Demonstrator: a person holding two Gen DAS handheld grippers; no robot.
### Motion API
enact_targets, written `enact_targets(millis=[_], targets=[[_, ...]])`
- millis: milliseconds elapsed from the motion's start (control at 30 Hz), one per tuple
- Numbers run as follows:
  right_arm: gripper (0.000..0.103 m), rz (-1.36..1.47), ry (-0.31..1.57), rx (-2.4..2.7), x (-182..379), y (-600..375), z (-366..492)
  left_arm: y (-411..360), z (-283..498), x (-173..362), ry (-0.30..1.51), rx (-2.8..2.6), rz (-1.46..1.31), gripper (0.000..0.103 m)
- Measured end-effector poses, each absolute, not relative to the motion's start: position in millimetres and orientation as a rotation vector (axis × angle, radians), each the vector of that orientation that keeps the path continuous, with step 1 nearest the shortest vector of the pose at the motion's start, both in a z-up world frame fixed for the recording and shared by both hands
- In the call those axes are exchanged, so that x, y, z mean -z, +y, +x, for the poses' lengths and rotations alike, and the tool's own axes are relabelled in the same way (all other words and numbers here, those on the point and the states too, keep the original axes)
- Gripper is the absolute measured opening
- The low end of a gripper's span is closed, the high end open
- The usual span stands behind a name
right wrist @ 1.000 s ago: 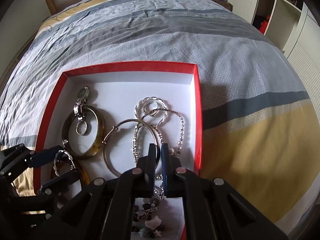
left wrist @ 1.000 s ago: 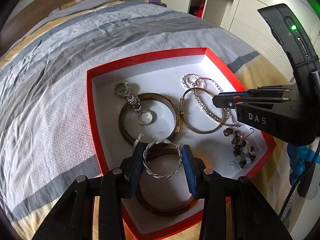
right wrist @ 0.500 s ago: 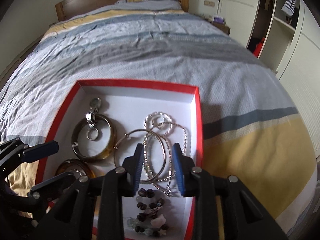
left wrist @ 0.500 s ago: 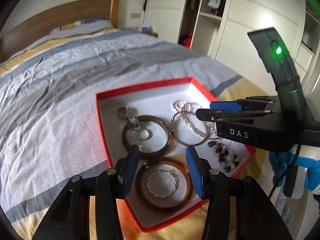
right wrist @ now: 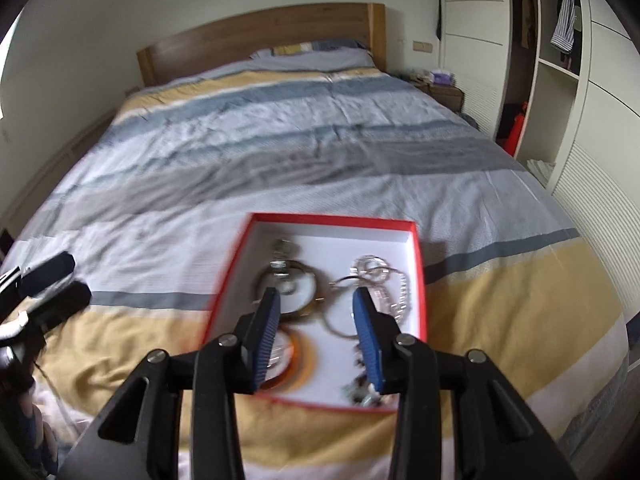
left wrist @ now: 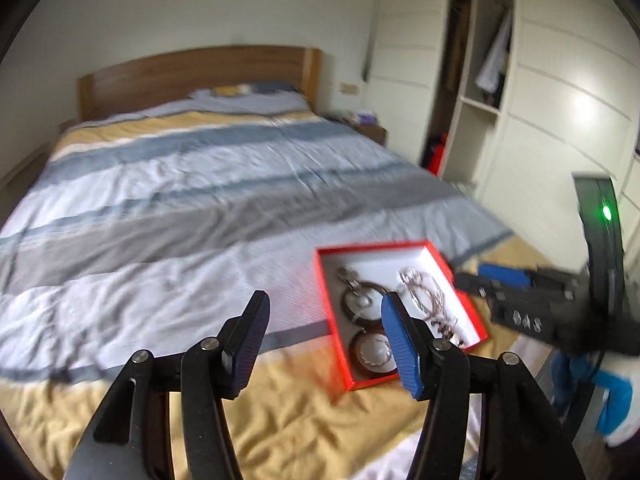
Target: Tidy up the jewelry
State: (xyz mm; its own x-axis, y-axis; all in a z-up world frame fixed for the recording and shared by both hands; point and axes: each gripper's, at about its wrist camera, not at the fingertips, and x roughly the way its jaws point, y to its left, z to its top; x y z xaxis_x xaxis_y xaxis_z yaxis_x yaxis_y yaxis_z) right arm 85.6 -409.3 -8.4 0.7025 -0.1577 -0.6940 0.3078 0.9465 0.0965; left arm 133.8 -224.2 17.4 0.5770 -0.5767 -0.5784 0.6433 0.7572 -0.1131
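A red box with a white inside [left wrist: 325, 292] [right wrist: 418, 280] lies on the bed near its foot. It holds brown bangles [right wrist: 304, 280], a thin metal bangle [right wrist: 340, 320], silver chains [right wrist: 394, 292], a twisted silver ring inside an amber bangle [left wrist: 374, 354] and dark beads [right wrist: 360, 390]. My left gripper [left wrist: 324, 336] is open and empty, raised back from the box, which sits to its right. My right gripper [right wrist: 314, 332] is open and empty, high above the box's near half. It also shows in the left wrist view [left wrist: 492, 276].
The striped bedspread [right wrist: 280, 152] stretches to a wooden headboard [right wrist: 260, 40]. White wardrobes with an open shelf section [right wrist: 560, 80] stand along the right. A bedside table [right wrist: 440, 88] sits by the headboard. The left gripper shows at the left edge of the right wrist view [right wrist: 48, 284].
Both grippers have pulled up and back from the box. The left let go of the twisted silver ring, which now lies inside the amber bangle. The right gripper opened from shut.
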Motion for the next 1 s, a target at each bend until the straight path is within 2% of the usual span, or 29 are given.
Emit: enact_targets(millis=[200,333,467,667,1000], targets=[[0.040,0.192,0.682,0.183,-39,-361,40,-156,79,-81,0.559,0.578,0.048,0.066],[0.042,0.157,0.646,0.137,-61,-330,9,-117,43,-111,0.510,0.508,0.035,0.076],[0.049,0.117,0.649,0.077,-68,-297,-12,-79,16,-123,0.481,0.432,0.019,0.081],[0.051,0.079,0.723,0.015,-33,-258,-8,-36,17,-86,0.540,0.316,0.025,0.081],[0.057,0.013,0.856,-0.042,72,-220,67,22,103,36,0.691,0.089,0.010,0.081]])
